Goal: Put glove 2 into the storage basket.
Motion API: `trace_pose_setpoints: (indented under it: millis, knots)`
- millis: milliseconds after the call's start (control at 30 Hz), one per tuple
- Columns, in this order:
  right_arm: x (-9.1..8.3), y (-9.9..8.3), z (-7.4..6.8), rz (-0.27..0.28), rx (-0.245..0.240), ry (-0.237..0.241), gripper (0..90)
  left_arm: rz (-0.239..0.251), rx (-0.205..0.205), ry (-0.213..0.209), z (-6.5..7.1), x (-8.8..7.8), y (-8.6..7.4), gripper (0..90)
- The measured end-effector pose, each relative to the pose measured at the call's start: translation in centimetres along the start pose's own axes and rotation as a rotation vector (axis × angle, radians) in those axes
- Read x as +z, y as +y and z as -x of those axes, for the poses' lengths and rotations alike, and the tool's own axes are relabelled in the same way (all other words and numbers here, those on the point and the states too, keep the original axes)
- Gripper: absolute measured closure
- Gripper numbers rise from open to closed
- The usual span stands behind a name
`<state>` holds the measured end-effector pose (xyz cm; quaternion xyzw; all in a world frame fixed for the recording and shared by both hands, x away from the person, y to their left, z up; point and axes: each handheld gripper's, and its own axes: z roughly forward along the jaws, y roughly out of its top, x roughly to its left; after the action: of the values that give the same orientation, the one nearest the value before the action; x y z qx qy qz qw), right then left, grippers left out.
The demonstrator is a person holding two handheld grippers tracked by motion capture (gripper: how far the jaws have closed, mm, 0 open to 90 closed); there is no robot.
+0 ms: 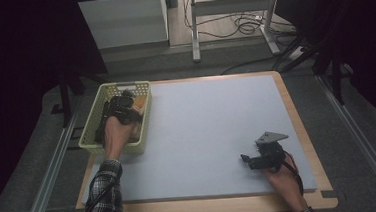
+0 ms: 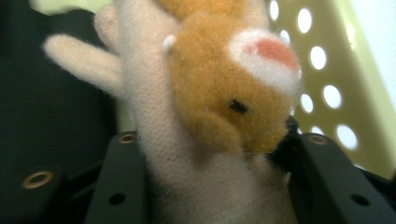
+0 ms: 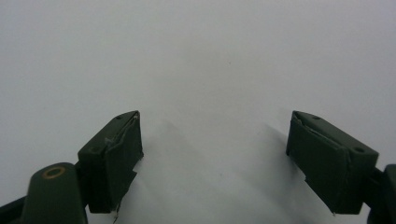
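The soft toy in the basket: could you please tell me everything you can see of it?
The soft toy is a plush animal with a fuzzy orange-brown head, a small black eye, a white patch with a pink centre, and a cream knitted-looking body and limb. It sits inside the pale yellow-green perforated basket at the table's left. The left gripper has it between its black jaws, which touch both sides of the body.

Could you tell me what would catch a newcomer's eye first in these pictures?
Probably the plush toy, orange and cream, sitting between the jaws of the left gripper inside the pale yellow perforated basket at the table's far left corner. Next comes the wide, pale mat covering the table, with the right gripper resting near its right front edge, jaws open with nothing between them.
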<state>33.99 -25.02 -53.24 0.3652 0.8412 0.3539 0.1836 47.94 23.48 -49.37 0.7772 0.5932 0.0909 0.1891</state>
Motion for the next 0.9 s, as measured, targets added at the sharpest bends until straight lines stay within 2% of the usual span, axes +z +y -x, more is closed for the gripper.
trace_pose_setpoints:
  millis: [67,100,133,200,300,400,500,567,633,700,733,800,900]
  knots:
    - [0.0,0.0,0.0,0.000,0.000,0.000,18.0,-0.017,-0.031,-0.025,-0.5,0.4,0.0,45.4]
    - [0.0,0.0,0.0,0.000,0.000,0.000,18.0,-0.027,-0.042,-0.013,-0.9,0.4,0.0,39.1]
    - [0.0,0.0,0.0,0.000,0.000,0.000,17.9,-0.031,-0.042,-0.014,-1.1,0.4,-0.1,30.2]
    - [0.0,0.0,0.0,0.000,0.000,0.000,18.0,-0.016,-0.031,-0.031,-1.3,0.0,-0.4,19.7]
    - [0.0,0.0,0.0,0.000,0.000,0.000,18.0,0.031,-0.001,-0.029,-1.1,-1.5,-0.7,14.4]
    - [0.0,0.0,0.0,0.000,0.000,0.000,18.0,0.074,0.029,-0.016,-1.1,-3.3,-0.8,13.9]
    - [0.0,0.0,0.0,0.000,0.000,0.000,17.9,0.120,0.016,0.026,-1.8,-4.8,-0.9,17.9]
    - [0.0,0.0,0.0,0.000,0.000,0.000,17.9,0.143,-0.006,0.066,-2.5,-5.3,-1.1,25.4]
    - [0.0,0.0,0.0,0.000,0.000,0.000,18.0,0.128,-0.010,0.130,-3.2,-5.2,-1.5,40.3]
    - [0.0,0.0,0.0,0.000,0.000,0.000,18.0,0.103,-0.002,0.173,-3.5,-4.7,-1.7,50.3]
    - [0.0,0.0,0.0,0.000,0.000,0.000,18.0,0.083,0.001,0.178,-3.7,-4.2,-1.8,56.7]
    - [0.0,0.0,0.0,0.000,0.000,-0.001,18.0,0.045,0.002,0.169,-3.8,-3.1,-2.0,61.8]
    - [0.0,0.0,0.0,0.000,0.000,0.000,18.0,0.020,0.015,0.136,-3.4,-1.8,-2.0,62.7]
